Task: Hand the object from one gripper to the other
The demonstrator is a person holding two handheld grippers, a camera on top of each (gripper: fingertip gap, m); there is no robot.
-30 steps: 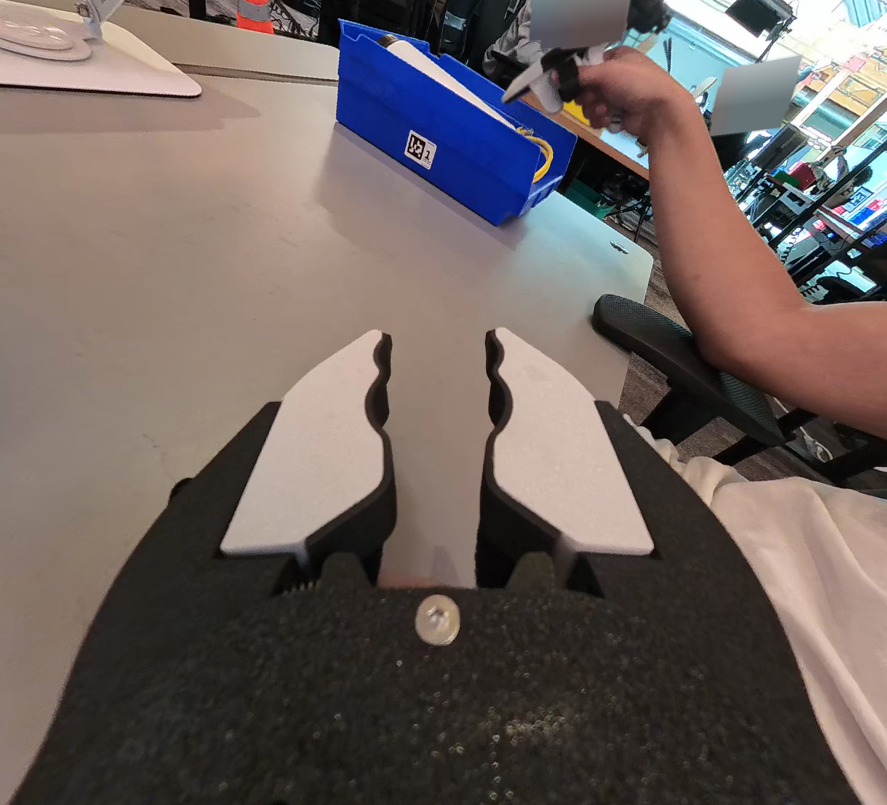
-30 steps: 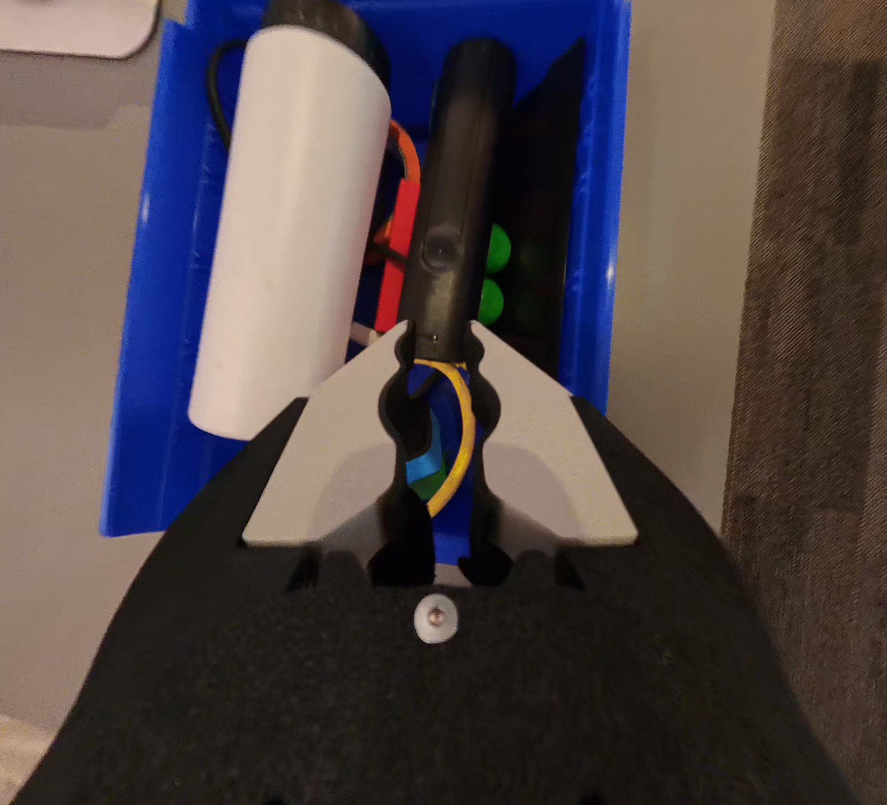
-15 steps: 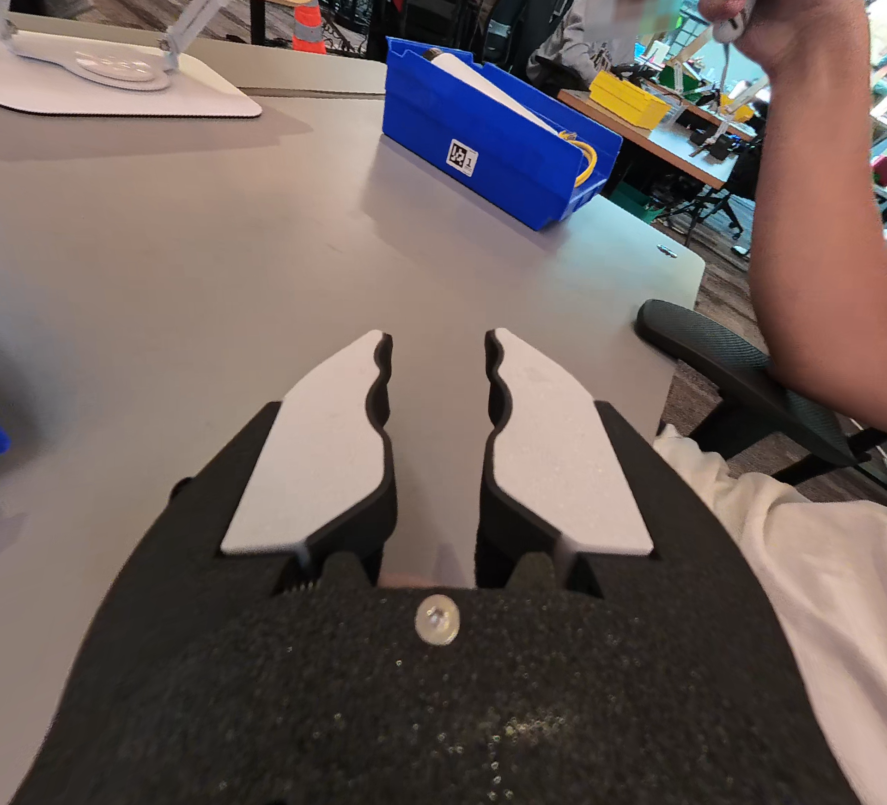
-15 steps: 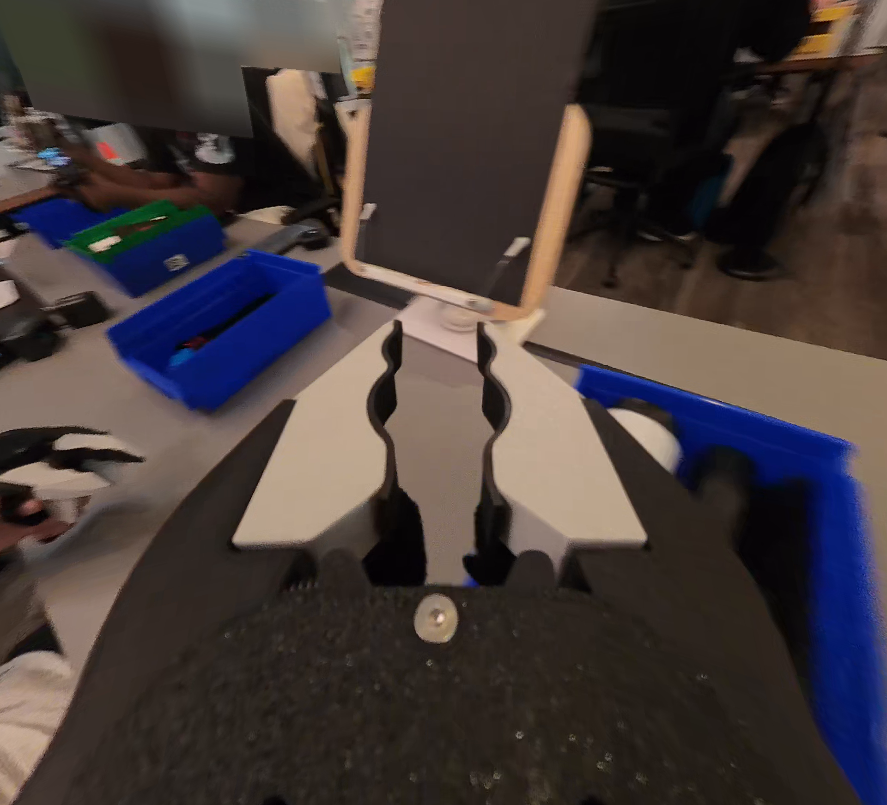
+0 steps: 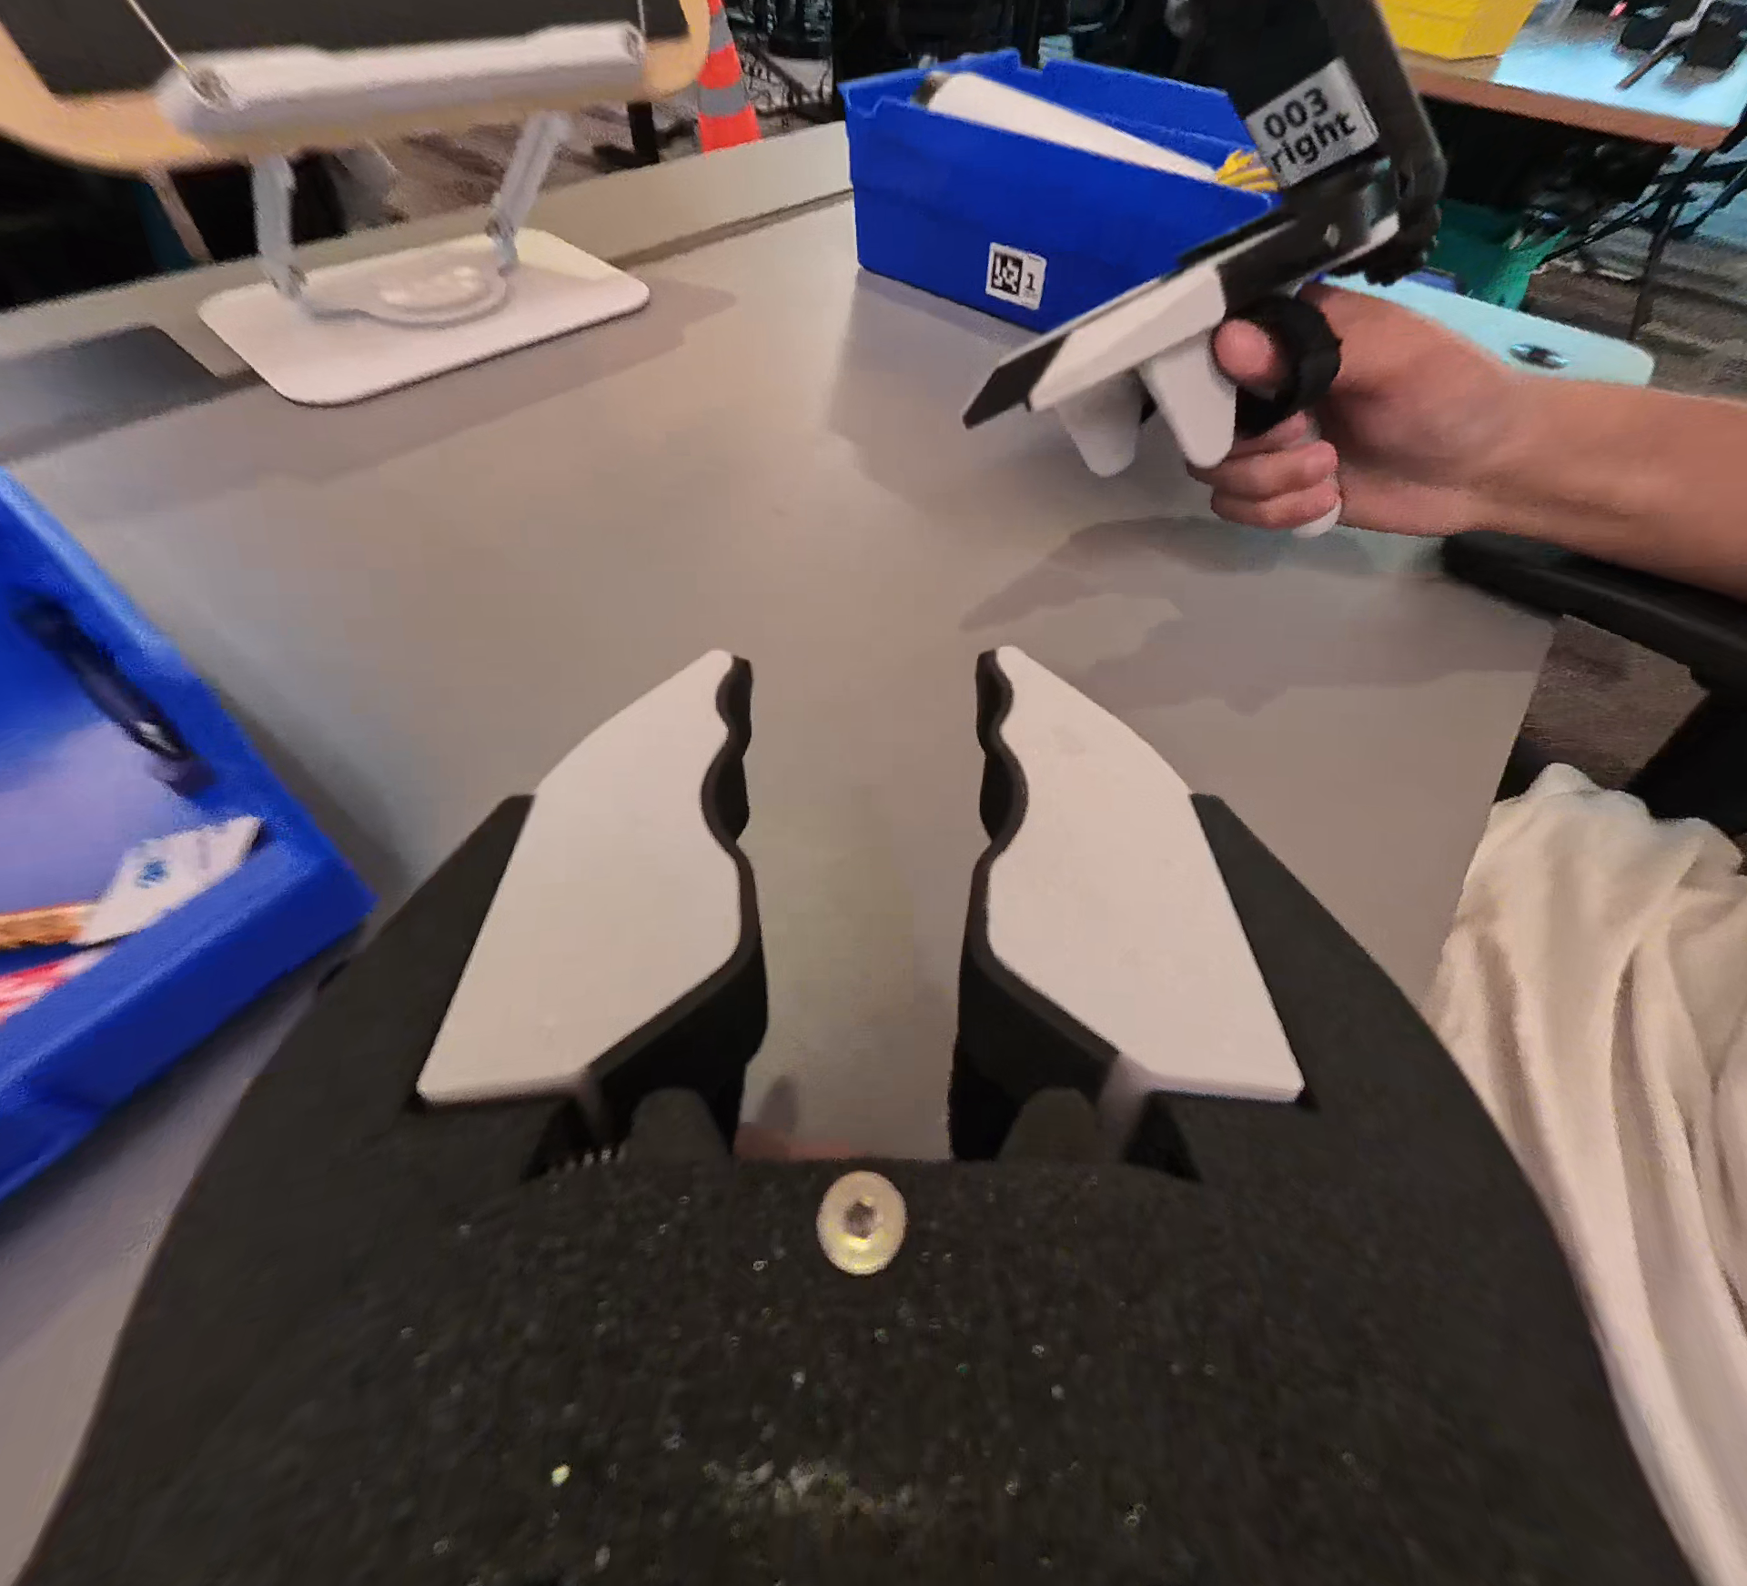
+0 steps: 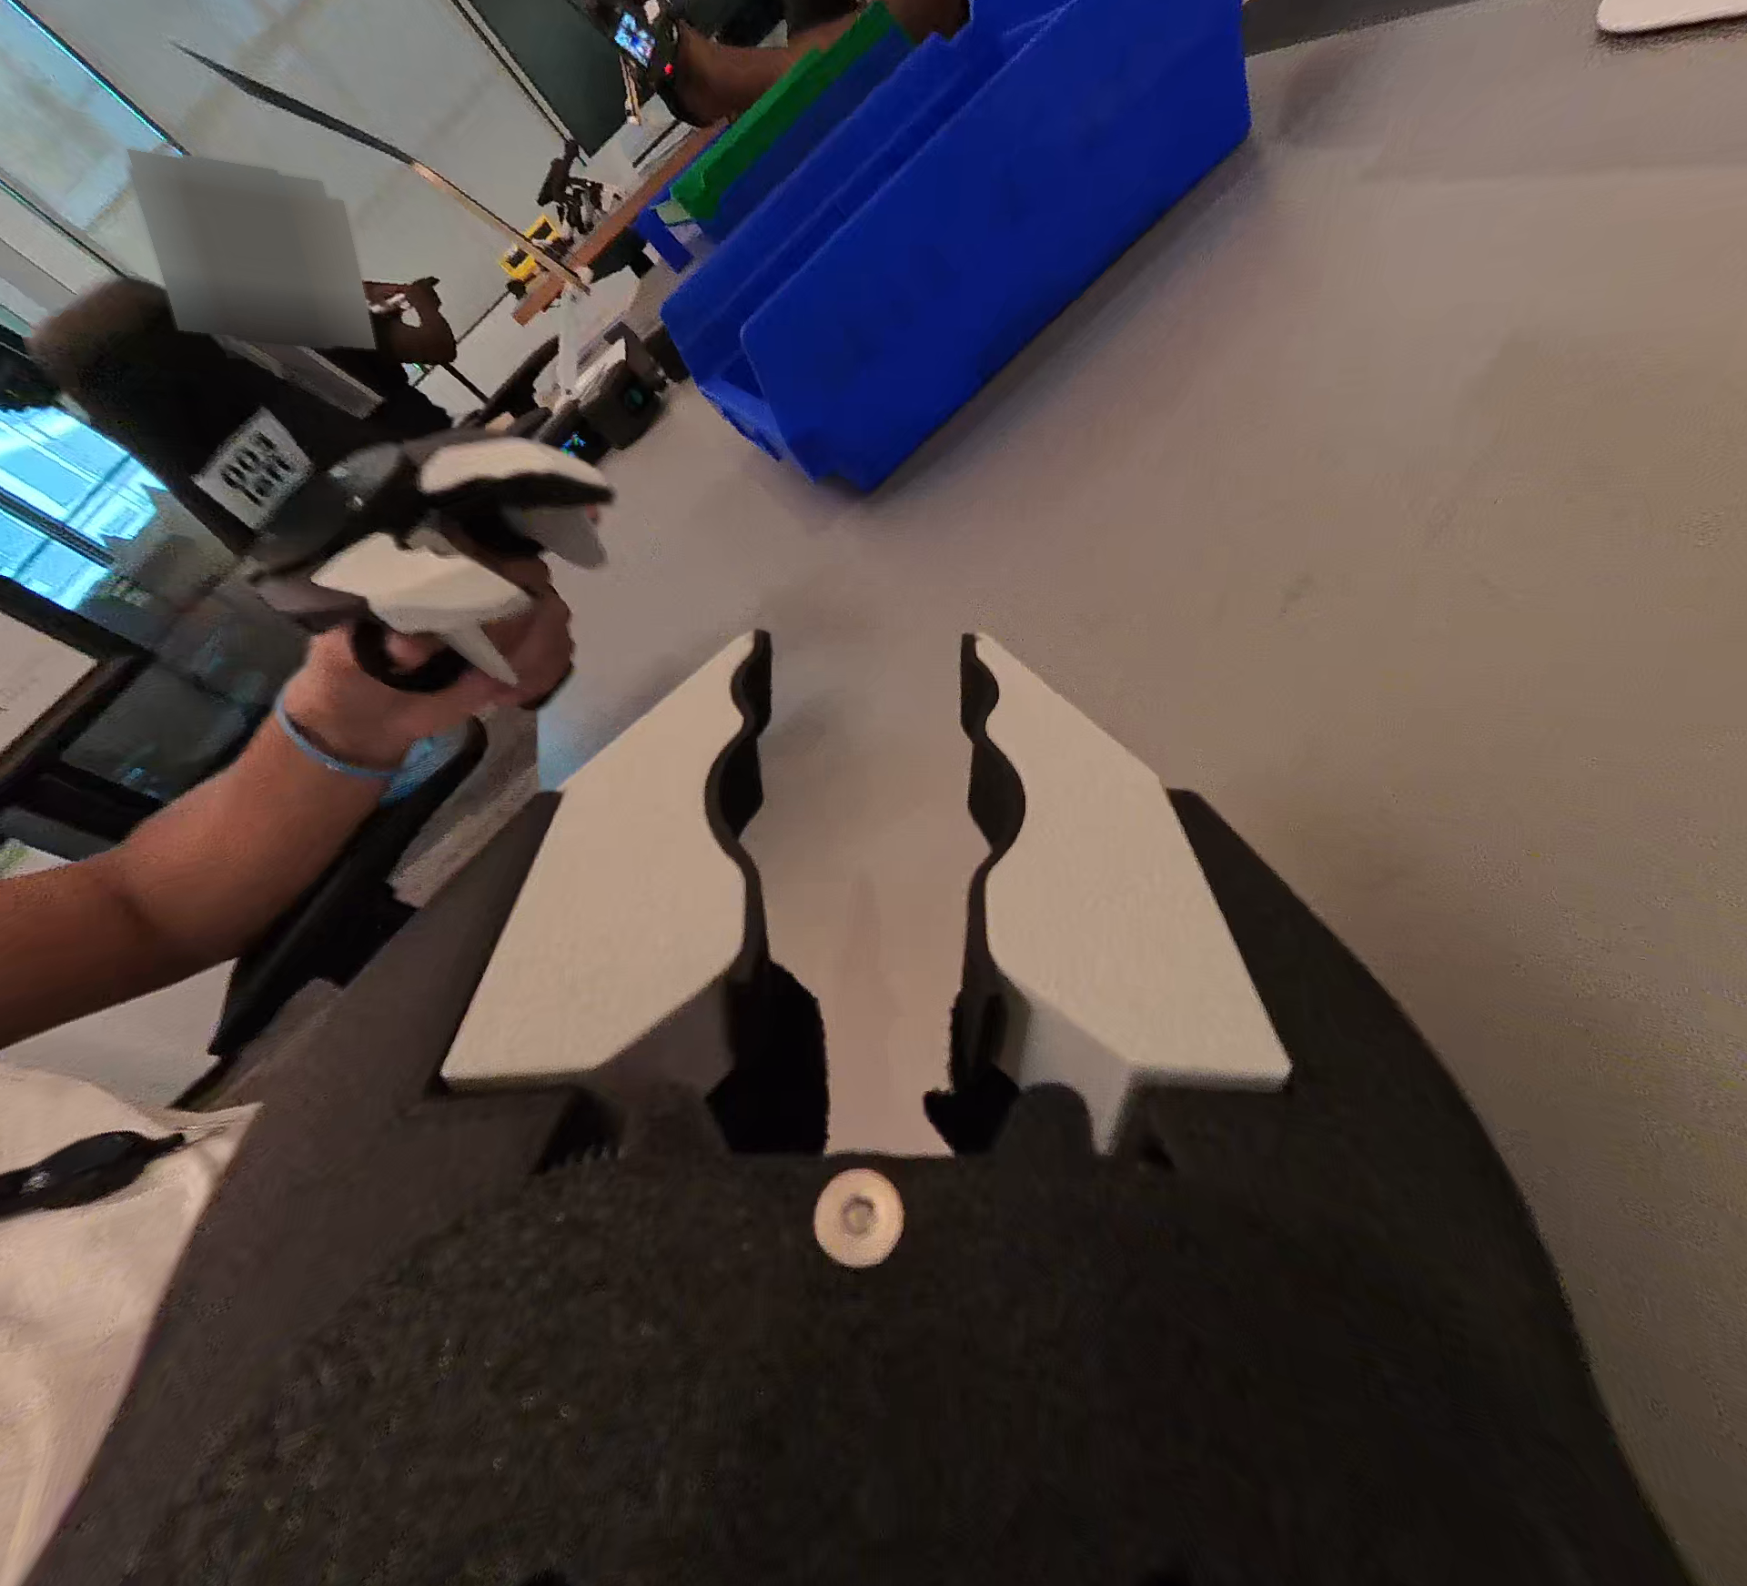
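Object for the handover sat in neither gripper, likely among the items in the blue bin [image 5: 955, 208] across the desk [image 5: 662, 520], as left gripper [image 5: 862, 680] and right gripper [image 6: 865, 652] hovered with fingers spread, empty.

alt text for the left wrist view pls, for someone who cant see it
The left tool hangs open and empty over a grey table. At upper right a hand holds the right tool, also empty, pointing left. Behind it sits a blue bin holding a white cylinder; another blue bin is at left.
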